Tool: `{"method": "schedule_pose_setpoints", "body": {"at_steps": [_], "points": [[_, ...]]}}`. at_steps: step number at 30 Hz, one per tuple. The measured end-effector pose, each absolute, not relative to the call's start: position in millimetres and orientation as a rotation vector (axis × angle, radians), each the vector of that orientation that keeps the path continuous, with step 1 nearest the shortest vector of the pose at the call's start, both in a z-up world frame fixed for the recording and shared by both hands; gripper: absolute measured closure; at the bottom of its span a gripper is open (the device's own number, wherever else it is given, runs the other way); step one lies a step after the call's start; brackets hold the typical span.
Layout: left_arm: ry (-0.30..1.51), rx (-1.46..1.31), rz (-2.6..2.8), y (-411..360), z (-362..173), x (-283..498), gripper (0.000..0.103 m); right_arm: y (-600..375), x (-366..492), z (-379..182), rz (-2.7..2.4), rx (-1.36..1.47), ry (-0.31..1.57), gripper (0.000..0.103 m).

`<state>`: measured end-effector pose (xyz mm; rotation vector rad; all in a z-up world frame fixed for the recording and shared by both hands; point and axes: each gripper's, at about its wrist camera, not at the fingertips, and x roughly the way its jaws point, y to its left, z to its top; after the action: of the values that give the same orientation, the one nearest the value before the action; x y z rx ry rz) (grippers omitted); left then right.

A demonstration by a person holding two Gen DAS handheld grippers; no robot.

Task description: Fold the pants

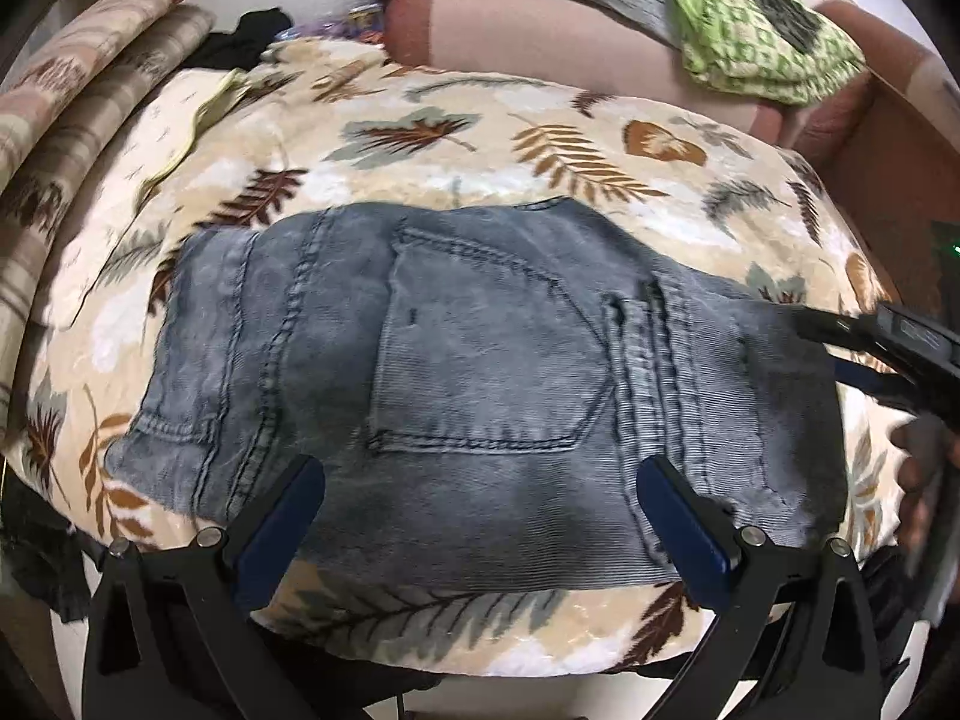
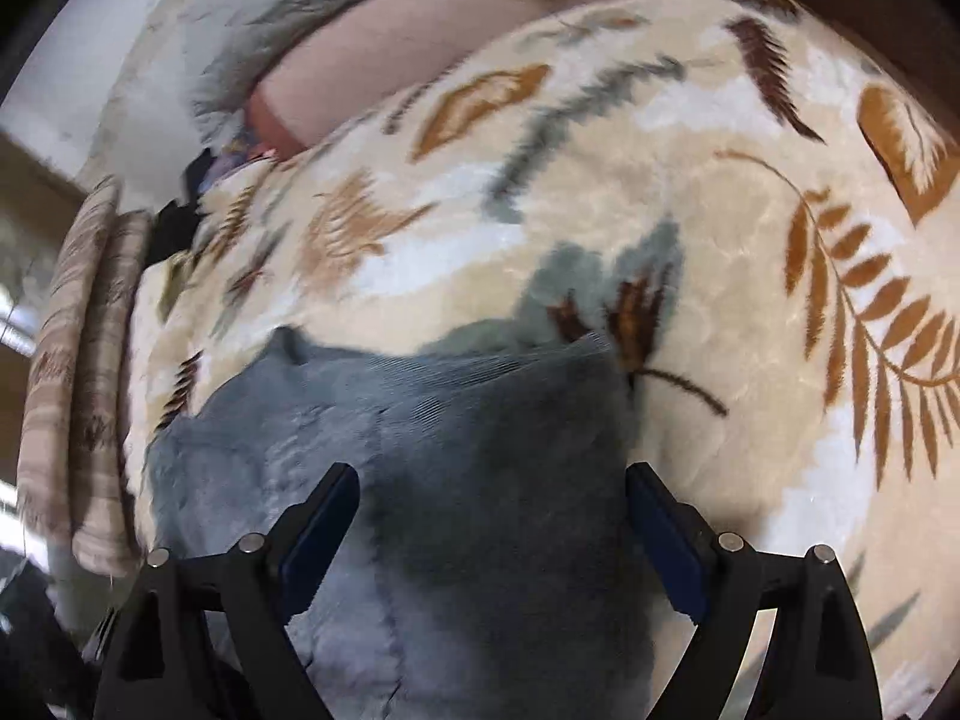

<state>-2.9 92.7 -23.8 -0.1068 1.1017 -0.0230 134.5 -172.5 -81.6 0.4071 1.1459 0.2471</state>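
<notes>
1. The pants (image 1: 480, 372) are faded grey-blue denim, lying folded into a compact block on a cream blanket (image 1: 540, 138) printed with brown, orange and grey-green leaves. In the left wrist view they fill the middle of the picture, with the blanket showing all round them.
2. 1 back pocket (image 1: 480, 360) faces up at the centre, outlined in dark double stitching. A belt loop and waistband seams run at about 3 o'clock from the pocket, and a stitched hem edge lies toward 9 o'clock.
3. The fold is not quite flat: the cloth is rumpled at its 9 o'clock side and its near edge hangs toward 6 o'clock.
4. In the right wrist view the pants (image 2: 456, 480) sit at the lower centre, their far corner pointing toward 1 o'clock. This picture is blurred, so the stitching cannot be made out.
5. The left gripper (image 1: 480, 516) stands with its jaws spread wide over the near edge of the denim; the blue pads sit on either side and pinch nothing.
6. The right gripper (image 2: 489, 516) also has its jaws spread wide, above the denim, with nothing clamped between the pads. It appears again in the left wrist view at 3 o'clock (image 1: 888, 354), by the waistband end of the pants.
7. A hand (image 1: 918, 468) shows at 4 o'clock in the left wrist view.
8. Beyond the blanket, at 1 o'clock, lies a green patterned cloth (image 1: 762, 42).
9. No brand, label or writing can be read.
</notes>
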Motion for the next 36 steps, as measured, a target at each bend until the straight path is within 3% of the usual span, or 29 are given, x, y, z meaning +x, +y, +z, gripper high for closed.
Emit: {"method": "schedule_pose_setpoints", "body": {"at_steps": [6,11,17,18,19,20,24,26,28,30,31,36], "points": [[1.11,-0.08,-0.1,74,-27,-7,0.0,-191,114,-71,0.228,0.284,1.133,0.012],[1.035,0.131,-0.255,4,-25,-11,0.0,-251,131,-87,0.176,0.526,1.128,0.012],[1.087,0.187,-0.288,-20,-55,5,0.0,-233,174,-116,0.269,0.531,1.232,0.013],[1.126,0.194,-0.275,-19,-66,9,0.0,-232,177,-114,0.294,0.534,1.227,0.016],[1.146,0.186,-0.27,-17,-71,11,0.0,-227,179,-111,0.361,0.546,1.24,0.047],[1.147,0.15,-0.274,-13,-74,12,0.0,-222,180,-110,0.375,0.525,1.263,0.087],[1.134,0.156,-0.275,-13,-72,14,0.0,-213,186,-111,0.358,0.426,1.294,0.081],[1.133,0.151,-0.28,-12,-72,14,0.0,-217,190,-120,0.374,0.476,1.32,0.063],[1.133,0.153,-0.283,-11,-72,13,0.0,-217,189,-122,0.404,0.47,1.321,0.063],[1.133,0.152,-0.283,-9,-74,14,0.0,-216,189,-120,0.423,0.455,1.312,0.073],[1.135,0.153,-0.281,-9,-73,14,0.0,-212,190,-119,0.434,0.458,1.303,0.089],[1.085,0.181,-0.254,-18,-58,19,0.0,-213,189,-86,0.43,0.429,1.172,0.093]]}}
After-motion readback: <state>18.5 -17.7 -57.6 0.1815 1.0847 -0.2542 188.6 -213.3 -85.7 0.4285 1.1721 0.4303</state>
